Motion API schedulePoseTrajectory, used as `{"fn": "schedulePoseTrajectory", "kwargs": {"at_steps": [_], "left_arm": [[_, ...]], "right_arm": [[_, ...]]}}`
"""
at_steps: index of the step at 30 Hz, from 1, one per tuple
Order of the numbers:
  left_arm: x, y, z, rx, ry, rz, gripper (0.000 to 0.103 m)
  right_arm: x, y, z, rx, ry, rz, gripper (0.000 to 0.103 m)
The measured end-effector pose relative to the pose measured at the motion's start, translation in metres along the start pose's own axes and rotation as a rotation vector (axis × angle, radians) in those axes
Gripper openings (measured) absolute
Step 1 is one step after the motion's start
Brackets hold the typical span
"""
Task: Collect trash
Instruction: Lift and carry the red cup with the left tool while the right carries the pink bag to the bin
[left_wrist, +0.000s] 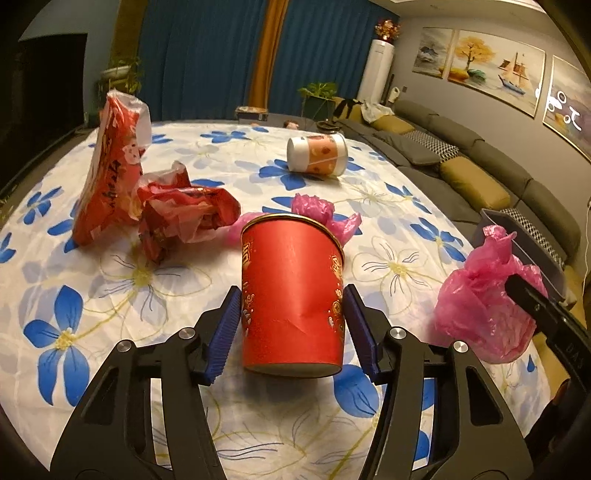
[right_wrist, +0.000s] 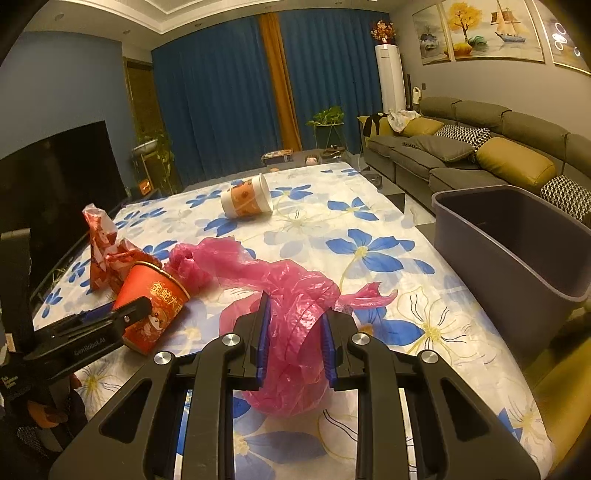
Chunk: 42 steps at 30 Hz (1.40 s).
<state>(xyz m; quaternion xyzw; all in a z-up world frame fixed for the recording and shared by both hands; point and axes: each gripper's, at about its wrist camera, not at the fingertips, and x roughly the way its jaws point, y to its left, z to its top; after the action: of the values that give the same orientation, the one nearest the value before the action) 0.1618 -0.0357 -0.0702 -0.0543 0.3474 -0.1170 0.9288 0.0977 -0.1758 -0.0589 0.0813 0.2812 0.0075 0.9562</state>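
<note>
My left gripper (left_wrist: 291, 317) is shut on a red paper cup (left_wrist: 291, 299), held tilted above the flowered tablecloth (left_wrist: 110, 295); the cup also shows in the right wrist view (right_wrist: 155, 299). My right gripper (right_wrist: 293, 332) is shut on a crumpled pink plastic bag (right_wrist: 291, 325), which also shows at the right of the left wrist view (left_wrist: 480, 299). A second pink bag (left_wrist: 317, 210) lies behind the cup. Two red snack wrappers (left_wrist: 110, 170) (left_wrist: 184, 210) lie at the left. A white and orange cup (left_wrist: 317, 153) lies on its side farther back.
A grey bin (right_wrist: 517, 251) stands open just off the table's right edge. A grey sofa with cushions (right_wrist: 480, 155) runs along the right wall. A dark TV screen (right_wrist: 55, 184) stands at the left. Blue curtains hang at the back.
</note>
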Motion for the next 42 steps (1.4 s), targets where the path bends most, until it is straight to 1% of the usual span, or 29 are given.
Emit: {"fn": "schedulePoseTrajectory", "kwargs": {"at_steps": [8,13,17,21,29,42], "left_arm": [[-0.031,-0.006,0.005,0.026,-0.081,-0.002,0.055],[-0.043,-0.013,0.011,0.038,-0.112,0.003,0.055],[-0.054,-0.023,0.015,0.042,-0.139,0.007,0.055],[-0.064,-0.041,0.019,0.054,-0.161,-0.009,0.055],[-0.071,-0.066,0.026,0.087,-0.181,-0.051,0.055],[-0.069,-0.102,0.042,0.13,-0.207,-0.084,0.055]], "right_arm": [[-0.01,-0.003,0.004,0.015,-0.029,0.01,0.024],[-0.019,-0.004,0.007,0.014,-0.053,0.015,0.024],[-0.026,-0.004,0.012,0.011,-0.078,0.014,0.024],[-0.034,-0.006,0.018,0.006,-0.101,0.01,0.024],[-0.053,-0.015,0.029,0.006,-0.156,-0.012,0.024],[-0.075,-0.045,0.048,0.025,-0.232,-0.067,0.024]]}}
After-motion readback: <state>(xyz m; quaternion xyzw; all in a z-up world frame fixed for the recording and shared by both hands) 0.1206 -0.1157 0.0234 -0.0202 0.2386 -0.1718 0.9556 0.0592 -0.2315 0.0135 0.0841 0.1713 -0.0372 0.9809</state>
